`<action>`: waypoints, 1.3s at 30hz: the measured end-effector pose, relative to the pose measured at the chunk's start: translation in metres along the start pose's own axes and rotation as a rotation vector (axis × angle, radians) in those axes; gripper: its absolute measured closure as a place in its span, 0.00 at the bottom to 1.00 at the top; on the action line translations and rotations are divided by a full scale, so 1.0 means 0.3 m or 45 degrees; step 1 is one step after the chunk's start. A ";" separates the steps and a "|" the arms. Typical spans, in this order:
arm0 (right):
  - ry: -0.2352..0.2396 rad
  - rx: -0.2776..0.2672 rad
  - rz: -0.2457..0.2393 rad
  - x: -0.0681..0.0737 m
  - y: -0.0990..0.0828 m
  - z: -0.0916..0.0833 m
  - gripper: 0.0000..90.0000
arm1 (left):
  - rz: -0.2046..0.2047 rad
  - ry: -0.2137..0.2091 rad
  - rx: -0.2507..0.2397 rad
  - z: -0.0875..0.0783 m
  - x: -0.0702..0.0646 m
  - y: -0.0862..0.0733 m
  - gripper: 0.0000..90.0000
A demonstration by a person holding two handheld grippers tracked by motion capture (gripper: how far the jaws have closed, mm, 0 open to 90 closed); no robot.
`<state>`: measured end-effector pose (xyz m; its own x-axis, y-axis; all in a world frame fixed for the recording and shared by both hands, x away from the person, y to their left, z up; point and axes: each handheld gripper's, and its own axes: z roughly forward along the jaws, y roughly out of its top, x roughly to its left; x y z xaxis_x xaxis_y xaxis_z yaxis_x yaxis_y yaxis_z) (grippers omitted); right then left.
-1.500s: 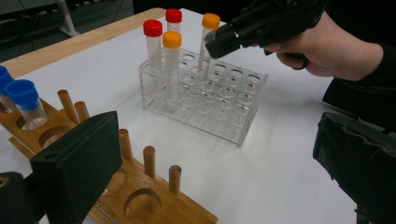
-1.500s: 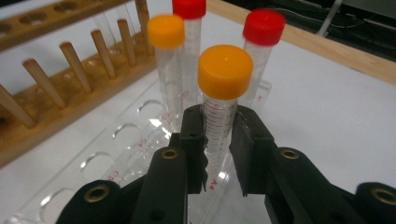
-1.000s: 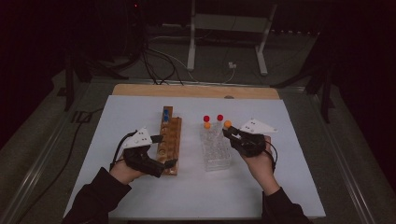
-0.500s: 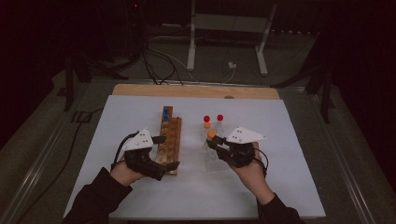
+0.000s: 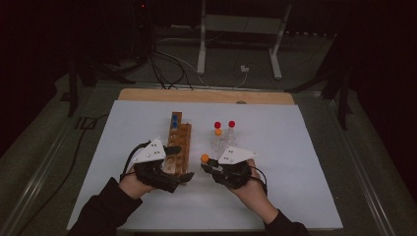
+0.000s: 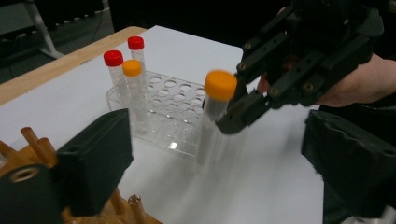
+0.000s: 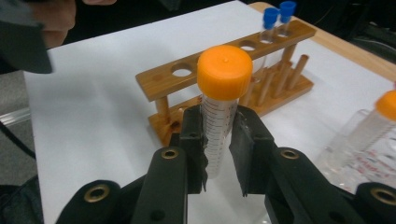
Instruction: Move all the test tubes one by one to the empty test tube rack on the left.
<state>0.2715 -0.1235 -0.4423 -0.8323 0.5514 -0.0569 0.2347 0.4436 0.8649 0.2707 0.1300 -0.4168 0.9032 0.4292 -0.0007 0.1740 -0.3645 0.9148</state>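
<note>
My right gripper [image 5: 206, 166] is shut on a clear tube with an orange cap [image 7: 224, 74] and holds it upright above the sheet, between the two racks. The same tube [image 6: 219, 86] hangs in front of my left gripper [image 6: 219, 163]. That gripper's jaws have just been closing a little; they stand open with nothing pressed between them. My left gripper [image 5: 184, 178] sits at the near end of the wooden rack [image 5: 178, 145]. Two blue-capped tubes [image 7: 278, 14] stand at that rack's far end. The clear rack [image 5: 223, 145] holds two red-capped tubes [image 6: 122, 52] and one orange-capped tube [image 6: 132, 68].
The racks stand on a white sheet [image 5: 295, 162] laid over a wooden board [image 5: 206, 96]. Beyond the table lie cables and a metal stand [image 5: 236, 29] on the dark floor. The wooden rack has several vacant holes [image 7: 182, 70] near the held tube.
My right gripper has carried the orange-capped tube leftward, from over the clear rack's right side to the gap beside the wooden rack. The left hand has stayed in place.
</note>
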 end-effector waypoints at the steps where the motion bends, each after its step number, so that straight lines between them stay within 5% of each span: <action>1: 0.005 0.006 0.000 0.004 -0.001 0.003 0.84 | 0.005 0.005 -0.001 0.001 -0.002 0.001 0.18; 10: 0.051 0.035 -0.017 0.036 -0.006 0.029 0.84 | 0.042 0.005 0.007 0.035 -0.018 -0.001 0.46; 27: 0.060 0.038 -0.024 0.048 -0.003 0.032 0.84 | 0.134 -0.001 0.060 0.095 -0.030 0.000 0.78; 36: 0.064 0.019 -0.002 0.036 -0.002 0.023 0.82 | 0.145 -0.012 0.058 0.096 -0.018 0.018 0.80; 39: 0.061 0.015 0.011 0.031 0.005 0.016 0.74 | 0.141 0.009 0.052 0.093 -0.008 0.026 0.80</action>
<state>0.2665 -0.1145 -0.4439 -0.8534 0.5206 -0.0254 0.2475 0.4476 0.8593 0.2808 0.1031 -0.4211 0.9152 0.3899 0.1023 0.0892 -0.4434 0.8919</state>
